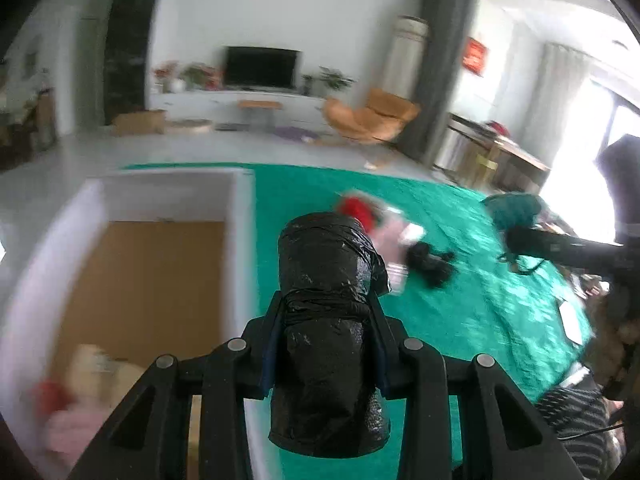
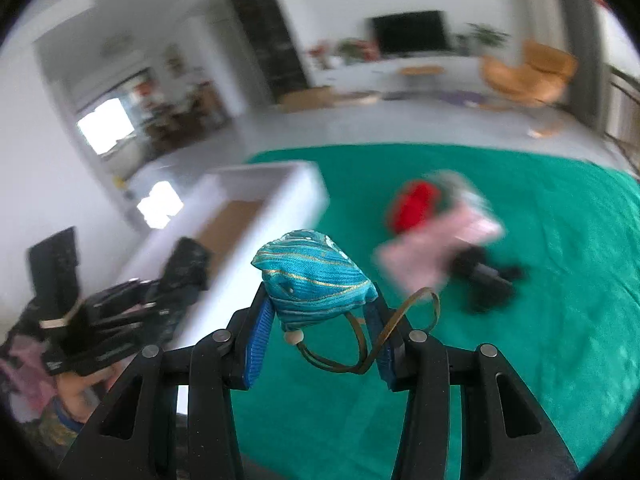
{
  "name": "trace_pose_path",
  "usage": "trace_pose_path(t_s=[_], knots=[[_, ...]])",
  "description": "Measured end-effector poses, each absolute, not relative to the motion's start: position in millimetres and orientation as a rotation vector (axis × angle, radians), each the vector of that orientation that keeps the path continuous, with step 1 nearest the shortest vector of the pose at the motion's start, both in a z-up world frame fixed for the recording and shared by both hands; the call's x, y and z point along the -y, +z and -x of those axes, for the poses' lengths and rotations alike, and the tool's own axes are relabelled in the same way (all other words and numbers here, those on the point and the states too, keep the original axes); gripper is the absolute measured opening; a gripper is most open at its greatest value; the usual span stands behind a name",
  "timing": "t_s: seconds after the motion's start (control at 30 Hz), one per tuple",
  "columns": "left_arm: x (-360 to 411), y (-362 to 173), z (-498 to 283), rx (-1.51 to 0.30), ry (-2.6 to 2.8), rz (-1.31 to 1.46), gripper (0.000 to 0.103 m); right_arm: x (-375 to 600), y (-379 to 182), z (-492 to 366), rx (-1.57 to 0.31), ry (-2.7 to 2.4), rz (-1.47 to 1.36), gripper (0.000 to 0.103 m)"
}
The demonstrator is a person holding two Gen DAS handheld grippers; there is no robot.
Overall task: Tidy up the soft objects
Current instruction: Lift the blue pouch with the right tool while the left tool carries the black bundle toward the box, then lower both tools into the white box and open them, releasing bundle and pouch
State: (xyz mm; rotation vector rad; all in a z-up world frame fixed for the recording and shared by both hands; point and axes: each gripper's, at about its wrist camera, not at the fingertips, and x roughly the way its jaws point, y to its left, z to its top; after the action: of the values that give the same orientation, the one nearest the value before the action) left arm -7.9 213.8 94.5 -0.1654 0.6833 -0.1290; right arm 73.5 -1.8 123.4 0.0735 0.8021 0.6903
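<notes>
My left gripper [image 1: 325, 310] is shut on a black plastic-wrapped roll [image 1: 326, 280], held above the green cloth beside the white box [image 1: 240, 216]. My right gripper [image 2: 318, 304] is shut on a teal pouch [image 2: 312, 280] with gold stripes and a dangling cord, above the cloth. The teal pouch also shows at the right of the left wrist view [image 1: 514, 208]. A red soft item [image 2: 412, 204], a pink one [image 2: 432, 252] and a black one [image 2: 484, 276] lie together on the cloth. The left gripper with the black roll appears at the left of the right wrist view [image 2: 176, 276].
The white box has a brown floor and holds red, pink and beige soft things [image 1: 76, 396] in its near corner. The green cloth [image 2: 540, 340] covers the table. A living room with TV and orange chair lies beyond.
</notes>
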Motion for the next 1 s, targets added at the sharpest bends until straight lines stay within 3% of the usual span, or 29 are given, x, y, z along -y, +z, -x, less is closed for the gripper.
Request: trace_pose_path(t_s=[0.27, 0.3, 0.33, 0.37, 0.4, 0.73, 1.0], knots=[[-348, 69, 34, -0.778, 0.225, 0.217, 0.04, -173, 139, -52, -0.817, 0.996, 0.012, 0.051], [-360, 59, 34, -0.809, 0.278, 0.215, 0.05, -195, 129, -50, -0.841, 1.004, 0.033, 0.055], [-375, 47, 36, -0.843, 0.333, 0.224, 0.058, -208, 121, -50, -0.865, 0.996, 0.048, 0.07], [-384, 40, 39, -0.856, 0.366, 0.241, 0.079, -219, 112, -50, -0.898, 0.977, 0.064, 0.075], [-390, 35, 43, -0.856, 0.393, 0.26, 0.091, -228, 101, -49, -0.93, 0.963, 0.077, 0.075], [-378, 40, 48, -0.722, 0.385, 0.37, 0.093, -134, 51, -76, -0.901, 0.72, 0.063, 0.074], [-244, 72, 5, -0.66, 0.023, 0.281, 0.096, 47, -44, -114, -0.96, 0.177, 0.06, 0.074]])
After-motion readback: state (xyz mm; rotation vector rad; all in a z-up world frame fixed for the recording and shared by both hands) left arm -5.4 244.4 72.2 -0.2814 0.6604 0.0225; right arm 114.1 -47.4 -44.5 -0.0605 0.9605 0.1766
